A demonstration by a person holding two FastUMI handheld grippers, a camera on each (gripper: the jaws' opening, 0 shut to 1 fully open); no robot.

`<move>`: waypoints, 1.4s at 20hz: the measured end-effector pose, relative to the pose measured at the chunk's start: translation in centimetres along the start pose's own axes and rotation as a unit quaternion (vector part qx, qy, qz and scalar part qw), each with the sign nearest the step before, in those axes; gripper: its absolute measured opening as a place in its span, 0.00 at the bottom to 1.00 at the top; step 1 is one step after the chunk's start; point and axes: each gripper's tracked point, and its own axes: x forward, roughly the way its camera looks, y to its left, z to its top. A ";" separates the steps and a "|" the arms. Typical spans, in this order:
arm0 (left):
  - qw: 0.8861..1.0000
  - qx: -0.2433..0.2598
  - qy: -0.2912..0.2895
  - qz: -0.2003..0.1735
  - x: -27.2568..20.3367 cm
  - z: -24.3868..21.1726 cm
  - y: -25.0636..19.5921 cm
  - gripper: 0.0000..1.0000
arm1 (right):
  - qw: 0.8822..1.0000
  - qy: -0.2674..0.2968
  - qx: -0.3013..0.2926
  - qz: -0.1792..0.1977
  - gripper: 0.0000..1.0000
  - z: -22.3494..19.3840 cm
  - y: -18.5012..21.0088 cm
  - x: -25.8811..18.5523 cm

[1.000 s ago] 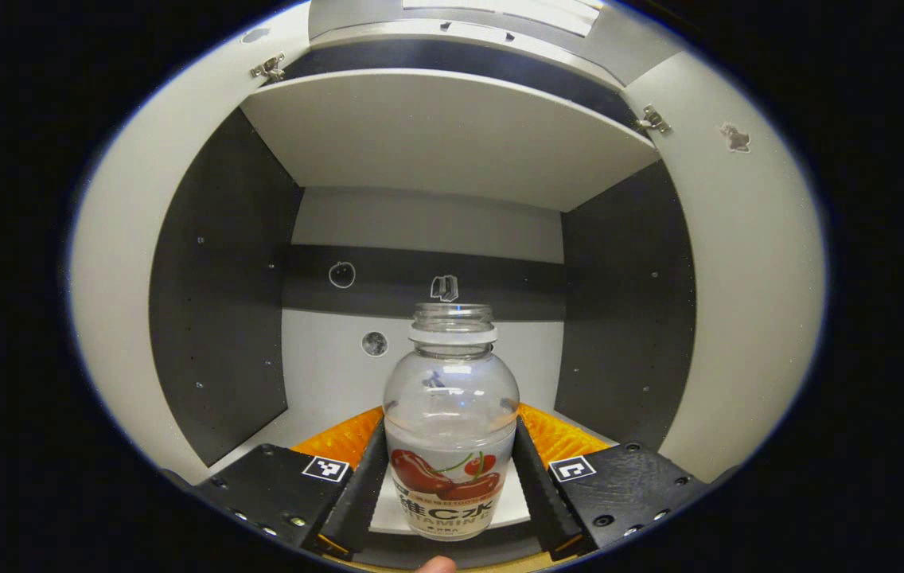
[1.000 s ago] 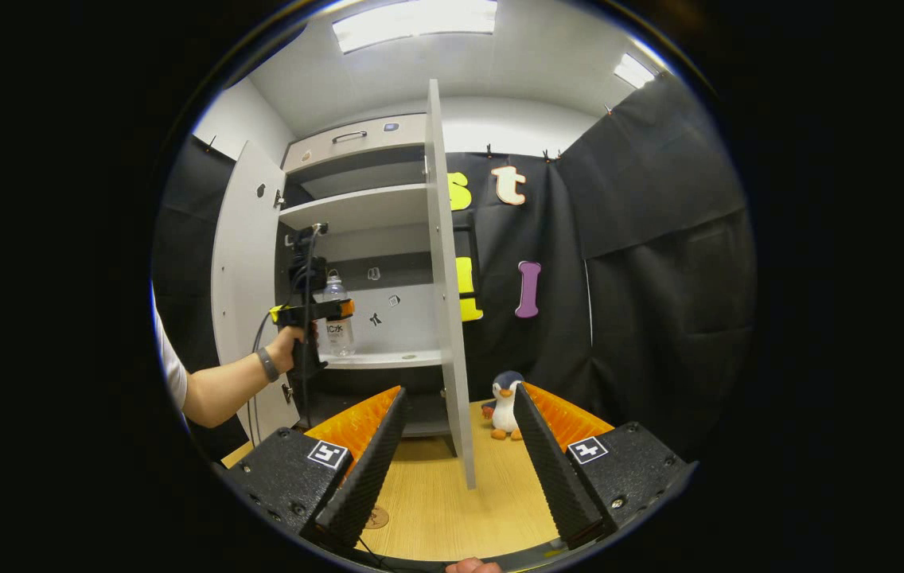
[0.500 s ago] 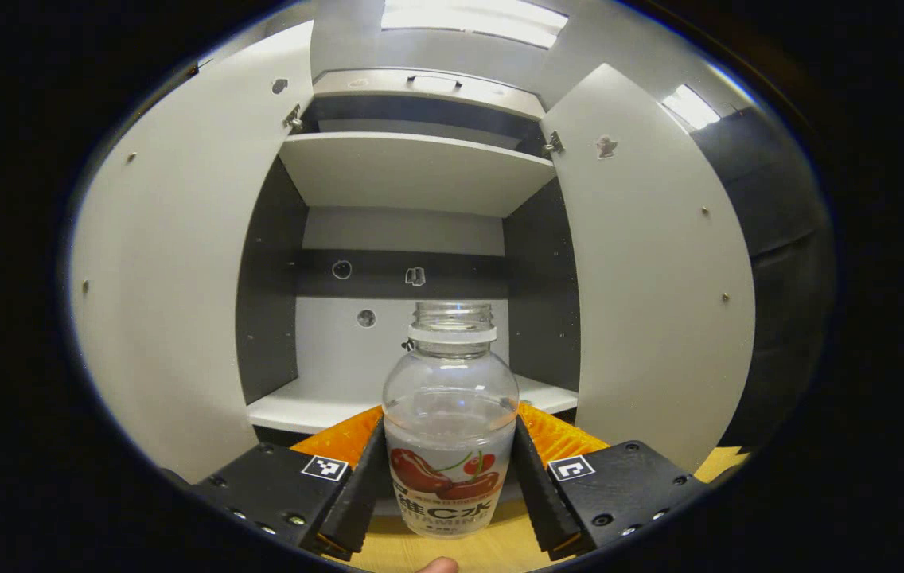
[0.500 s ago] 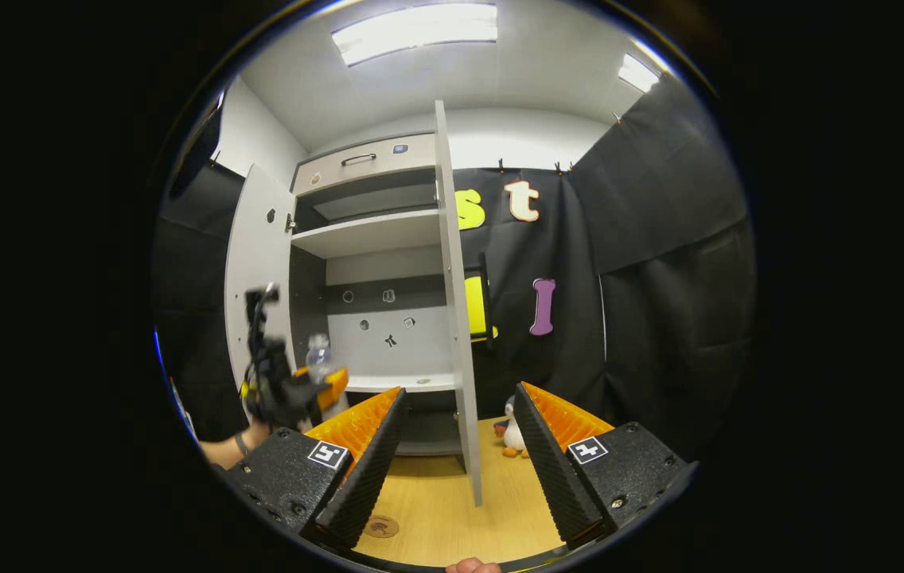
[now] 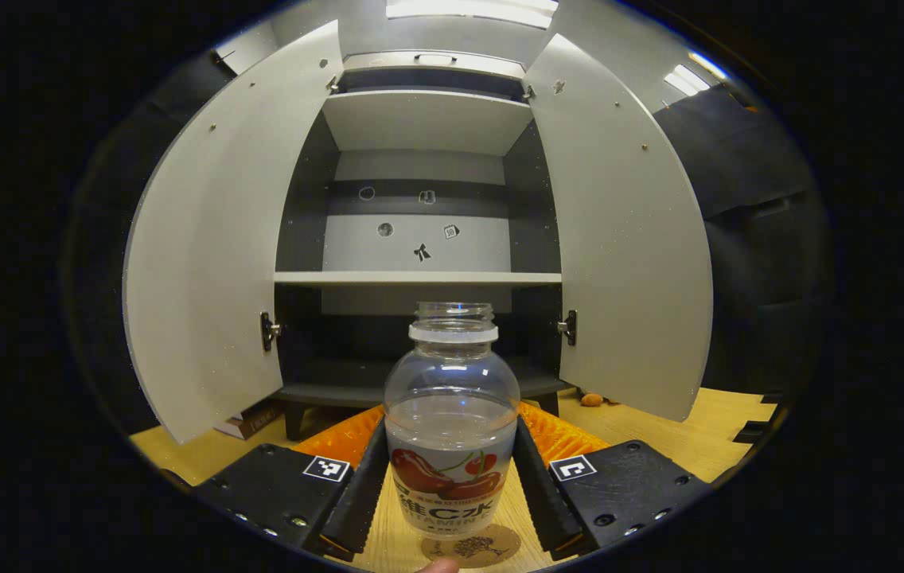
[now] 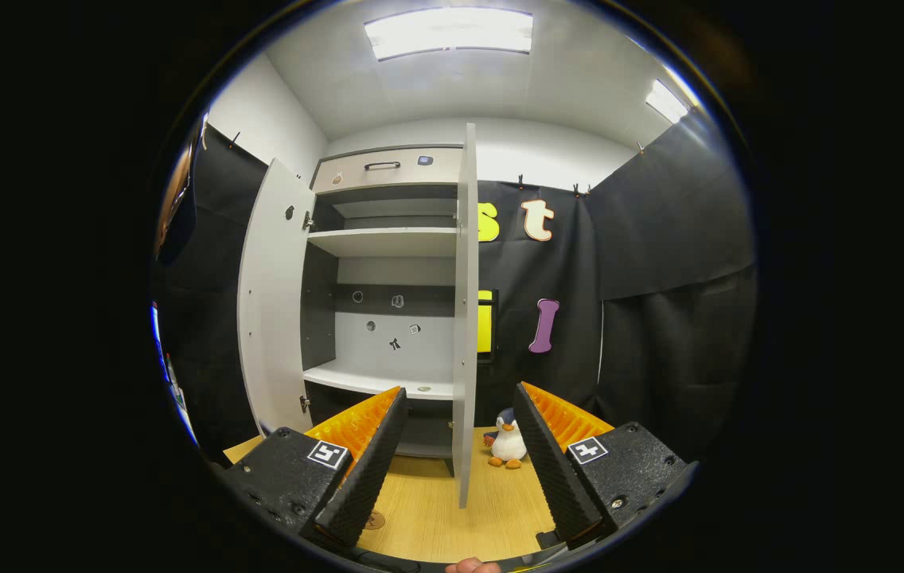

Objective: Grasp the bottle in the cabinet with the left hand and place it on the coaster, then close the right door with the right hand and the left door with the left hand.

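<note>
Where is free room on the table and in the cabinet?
Bare: the middle shelf between both open doors, and tabletop before the right door. Occupied: the coaster under the held bottle, and the penguin corner.

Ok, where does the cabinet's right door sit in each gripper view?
Left gripper view: the right door stands open right of centre, its broad inner face towards the camera, above and right of the bottle.
Right gripper view: the right door is near centre, seen edge-on as a narrow upright strip.
Shared landmark: the small dark sticker on the cabinet's back panel, left of the door in the right gripper view.
</note>
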 end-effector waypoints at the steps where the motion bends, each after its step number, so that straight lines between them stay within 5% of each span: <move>1: 1.000 -0.004 0.002 0.002 -0.1 -0.7 -0.3 0.76 | 1.000 0.002 0.000 0.000 0.82 0.1 0.2 -0.1; 13: 1.000 0.004 0.021 -0.015 -0.2 -6.0 -1.5 0.76 | 1.000 0.026 0.007 -0.003 0.82 -1.0 0.8 0.5; 19: 0.999 -0.001 0.039 -0.018 -0.1 -6.8 -1.2 0.91 | 0.999 0.037 0.021 0.001 0.82 -2.0 0.7 1.3; 21: 0.999 -0.002 0.029 -0.029 -0.5 -6.0 -1.5 0.99 | 0.999 0.039 0.030 -0.001 0.82 -2.2 0.4 1.4; 28: 1.000 -0.010 -0.025 -0.015 -3.1 0.0 0.2 0.96 | 0.998 0.038 0.041 -0.007 0.82 -4.0 -0.7 1.8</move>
